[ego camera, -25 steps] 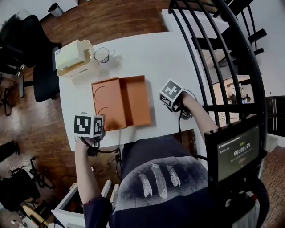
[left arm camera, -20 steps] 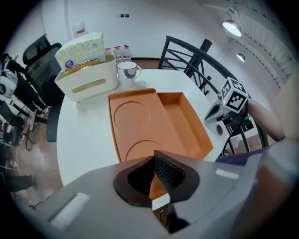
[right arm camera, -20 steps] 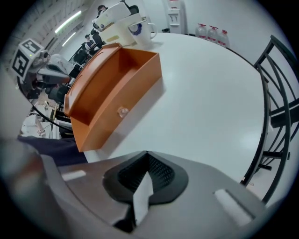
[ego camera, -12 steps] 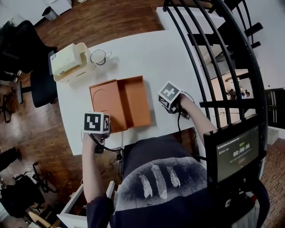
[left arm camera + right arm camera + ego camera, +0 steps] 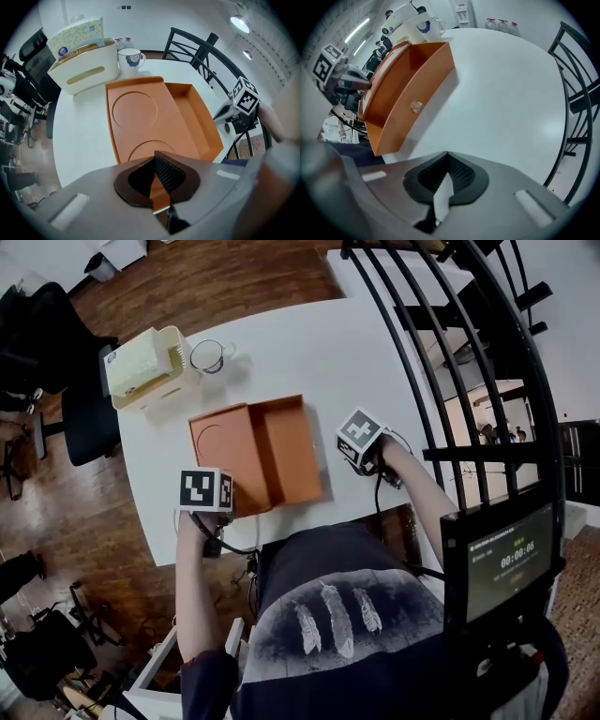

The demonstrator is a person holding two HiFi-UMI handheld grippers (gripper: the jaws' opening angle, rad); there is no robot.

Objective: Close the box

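An orange box lies open on the white table [image 5: 309, 352]. Its flat lid [image 5: 225, 454], stamped with two circles, is hinged out to the left of the shallow tray [image 5: 292, 448]. My left gripper [image 5: 206, 493] hovers over the lid's near left corner. In the left gripper view the lid [image 5: 140, 117] fills the narrow slit between the closed jaws of my left gripper [image 5: 157, 180]. My right gripper [image 5: 361, 439] is just right of the tray, apart from it. The right gripper view has the tray's outer wall [image 5: 410, 93] ahead on the left, and my right gripper [image 5: 443, 187] is shut over bare table.
A cream holder with a tissue pack [image 5: 145, 362] and a glass mug [image 5: 208, 354] stand behind the box. A black barred chair back [image 5: 441, 343] rises at the table's right. A dark office chair [image 5: 56, 334] stands left of the table. The table's near edge runs under my arms.
My left gripper has moved right and slightly forward, onto the lid's near left corner. The right gripper and the box have stayed in place.
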